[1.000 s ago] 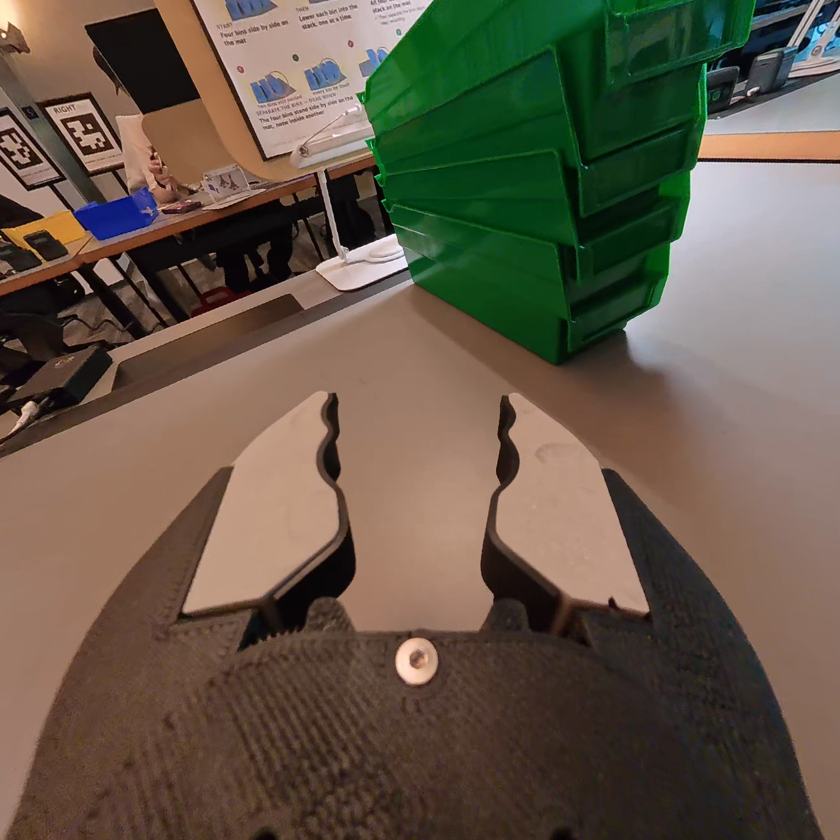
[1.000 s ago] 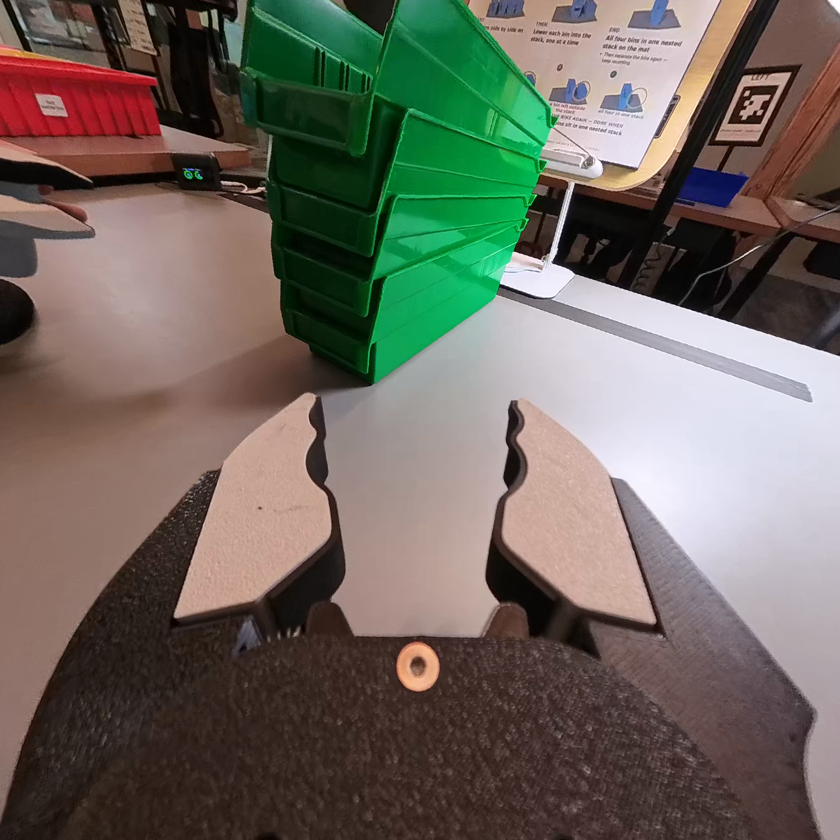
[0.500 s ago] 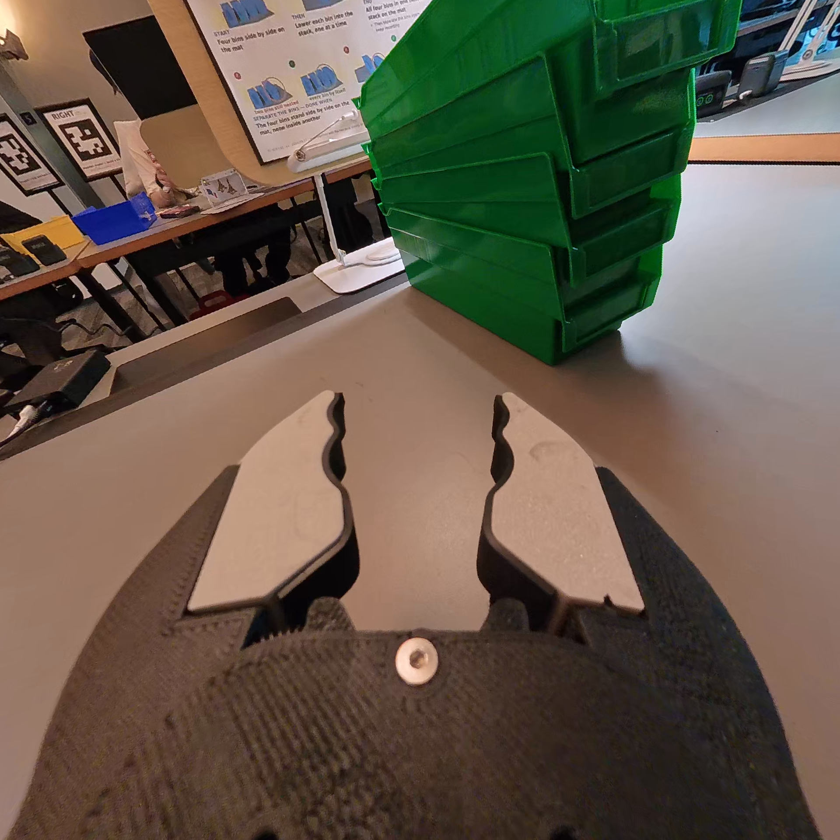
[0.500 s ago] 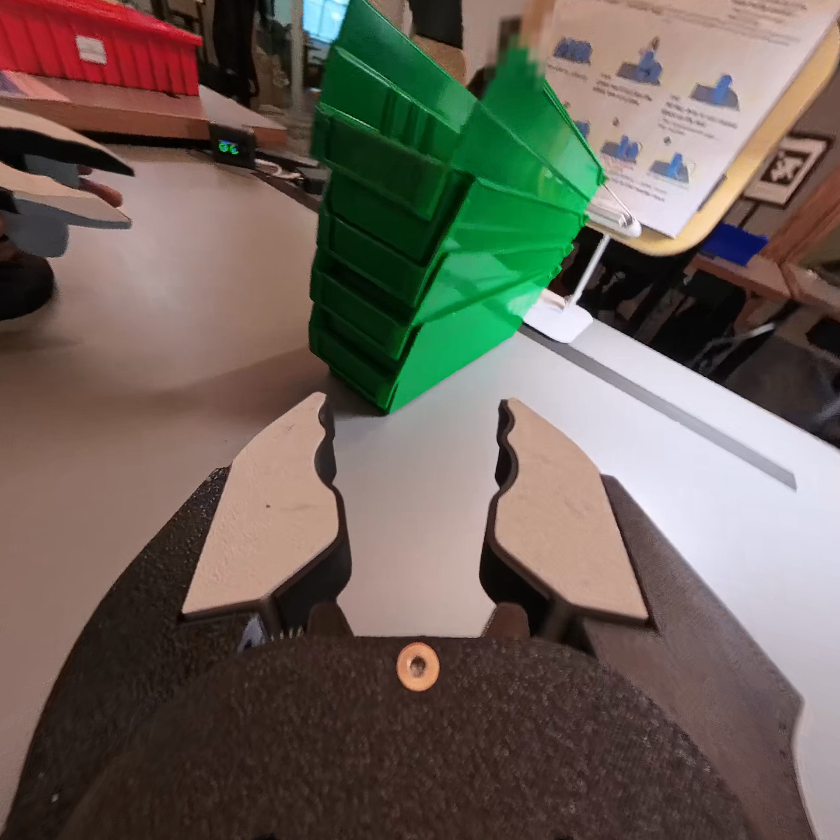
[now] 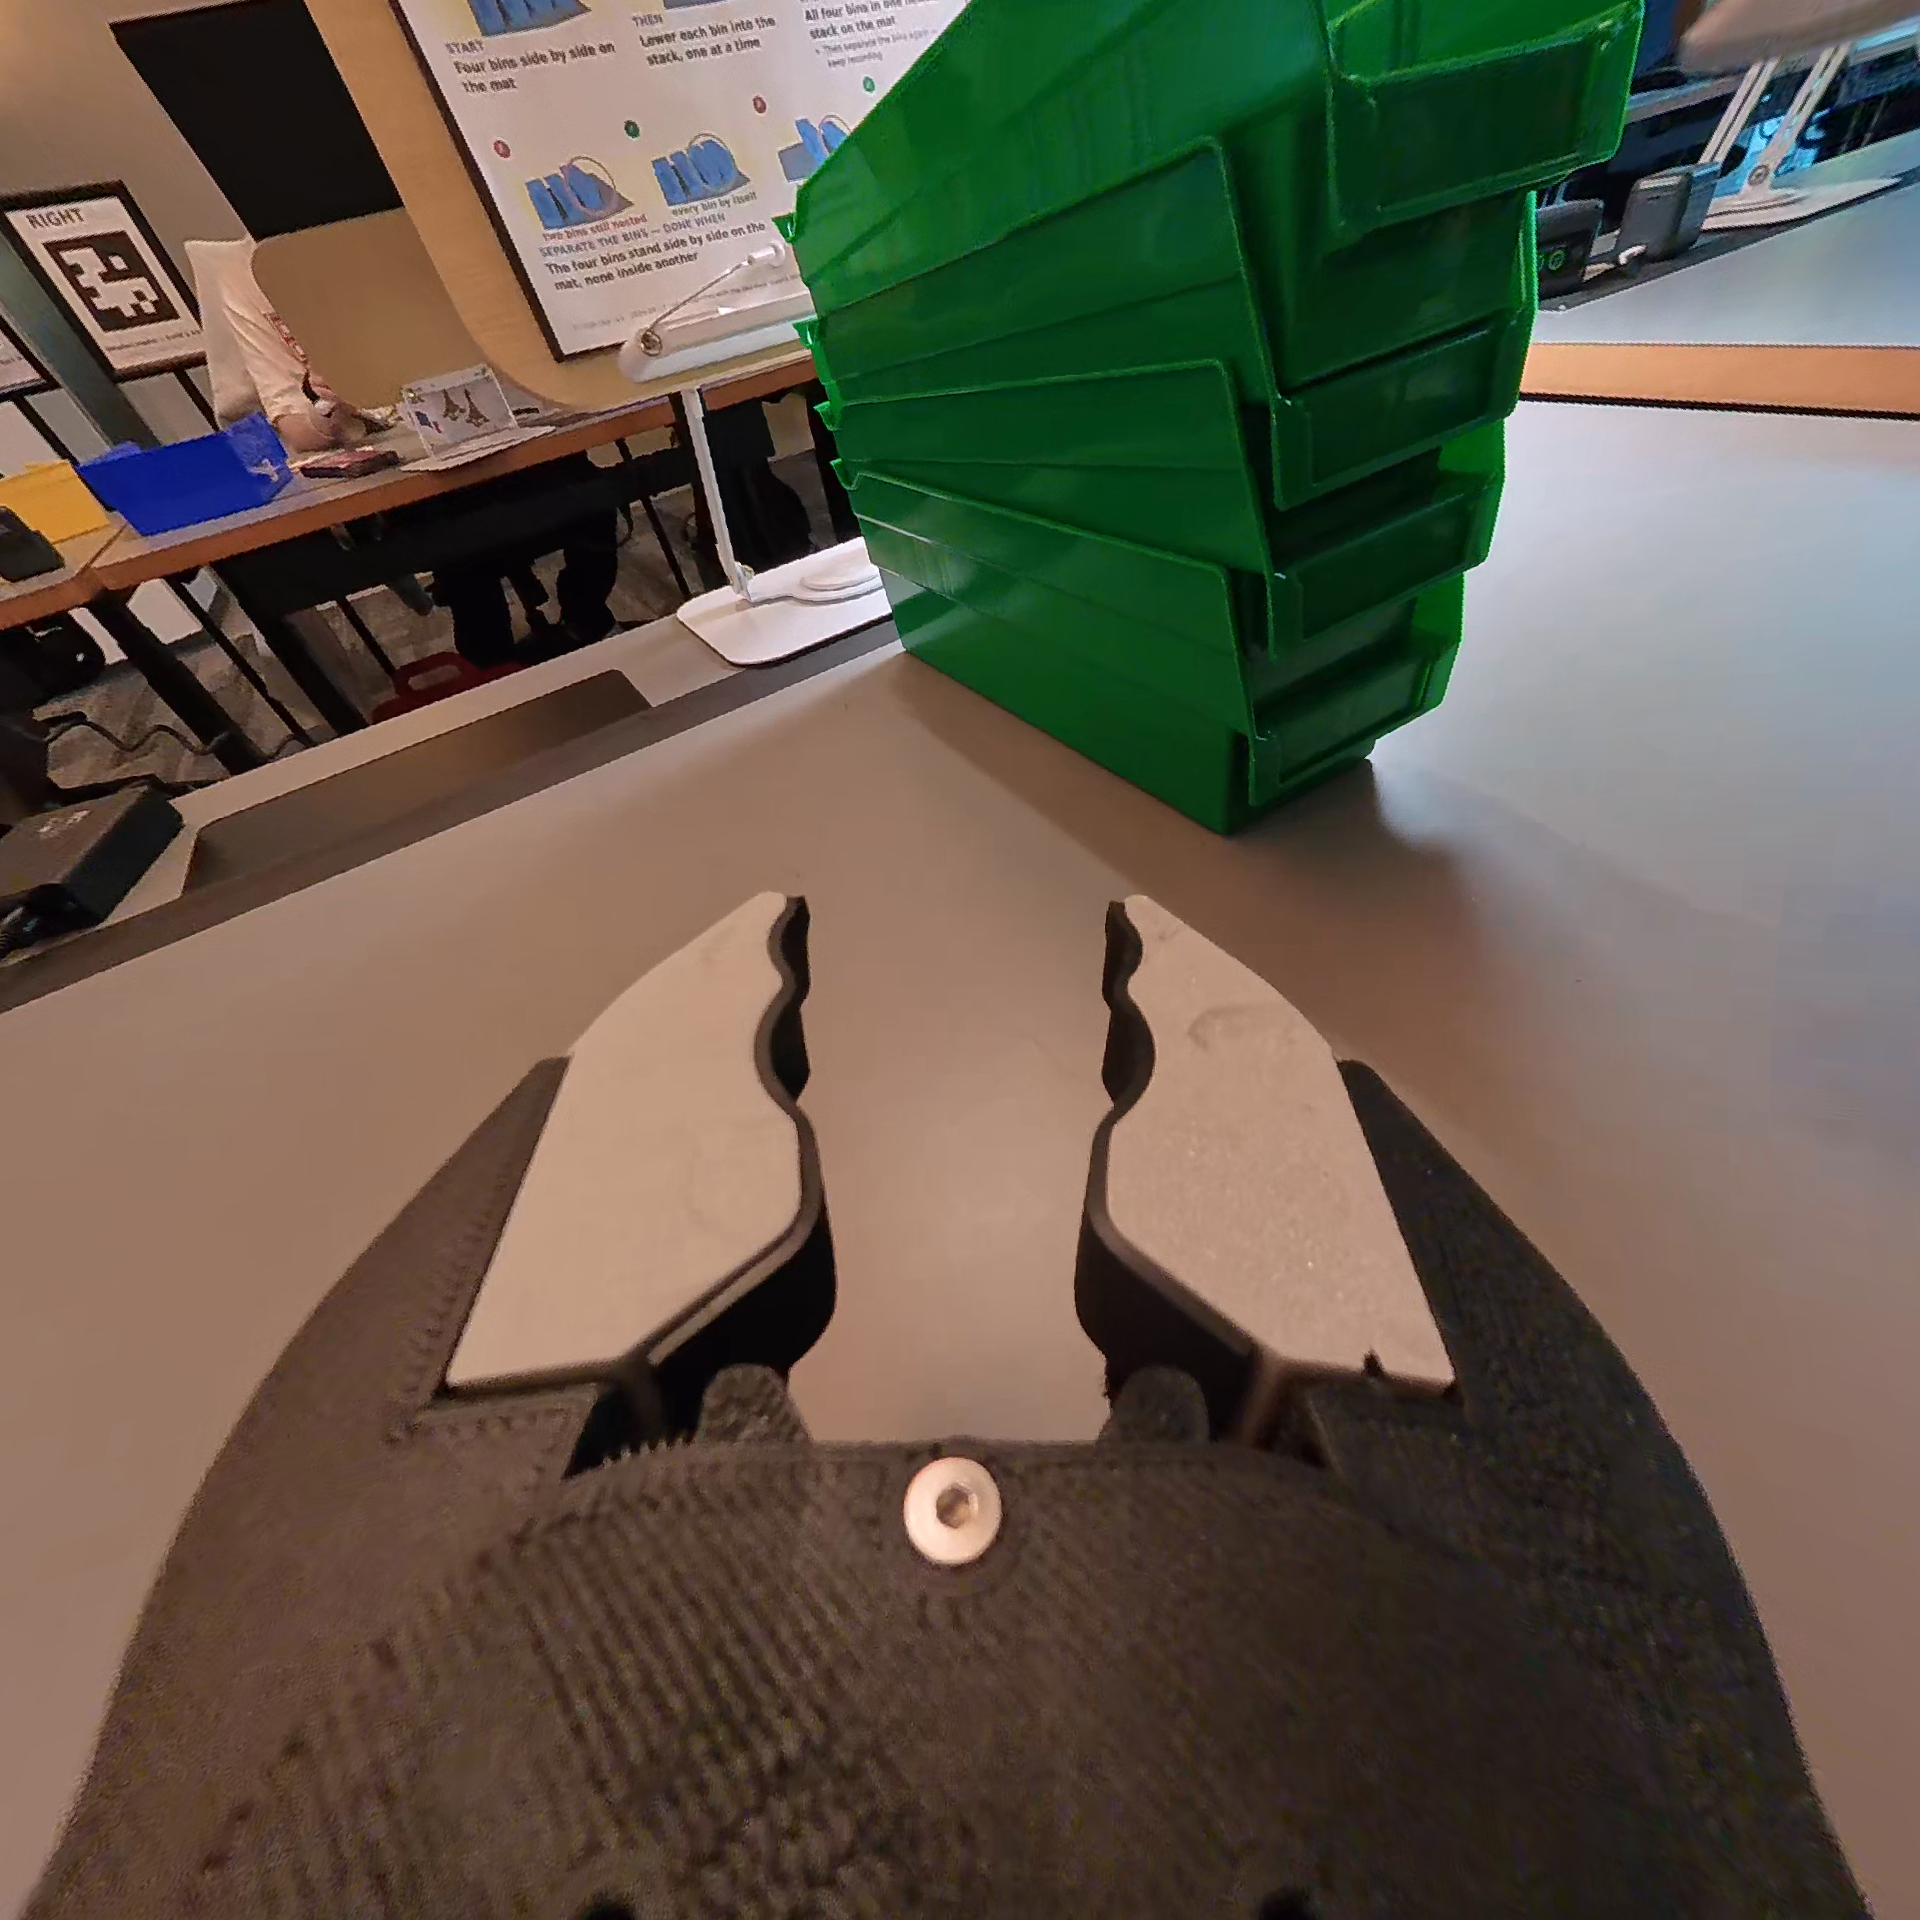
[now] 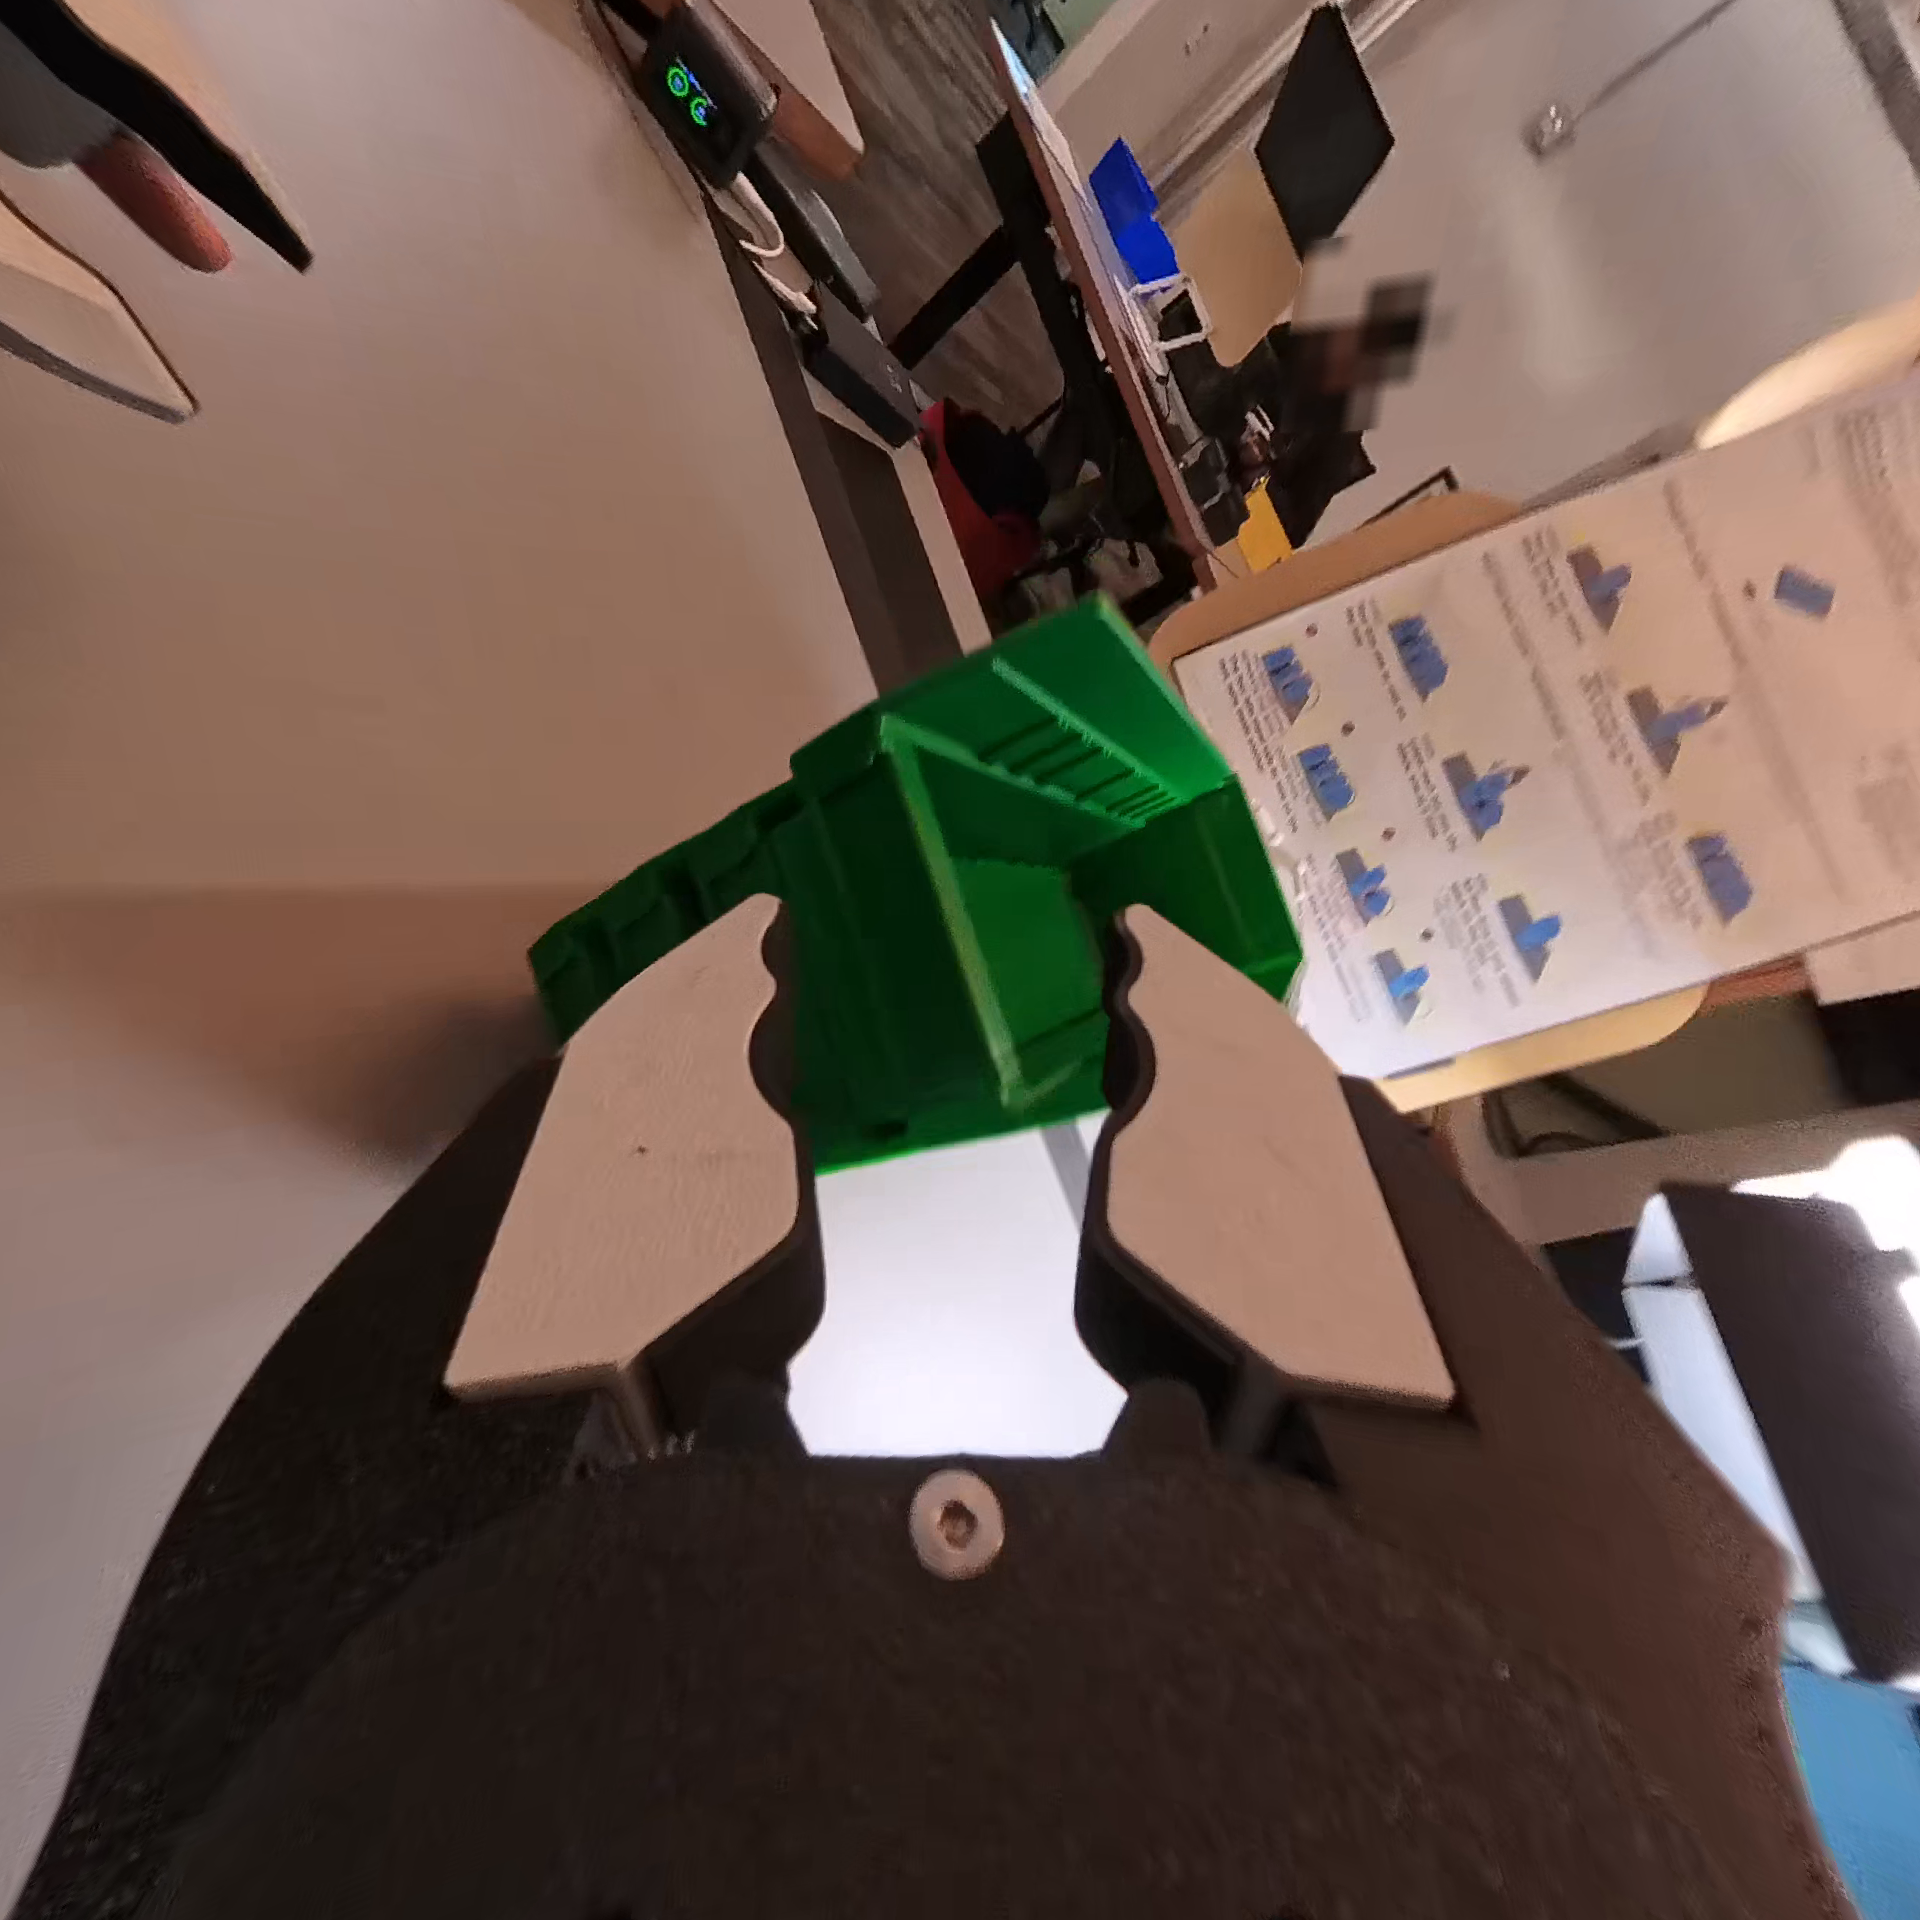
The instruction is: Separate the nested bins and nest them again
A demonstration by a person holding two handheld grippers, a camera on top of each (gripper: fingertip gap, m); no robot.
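A: Left gripper (image 5: pixel 954 914): released, low over the bare counter (image 5: pixel 1558 1039), position unchanged.

B: Right gripper (image 6: pixel 945 925)?

A: Released, empty; since a second ago it has risen and rolled sharply, now looking down at the stack.

B: Green bins (image 5: pixel 1195 436)?

A: All nested, toward the counter's far edge. Separation not begun; I judge a top-bin approach.

The top of the green bin stack (image 5: pixel 1195 416) is cut off by the upper edge in the left wrist view. In the right wrist view the stack (image 6: pixel 935 914) is blurred, and partly hidden behind the right gripper's fingers (image 6: pixel 644 1122).
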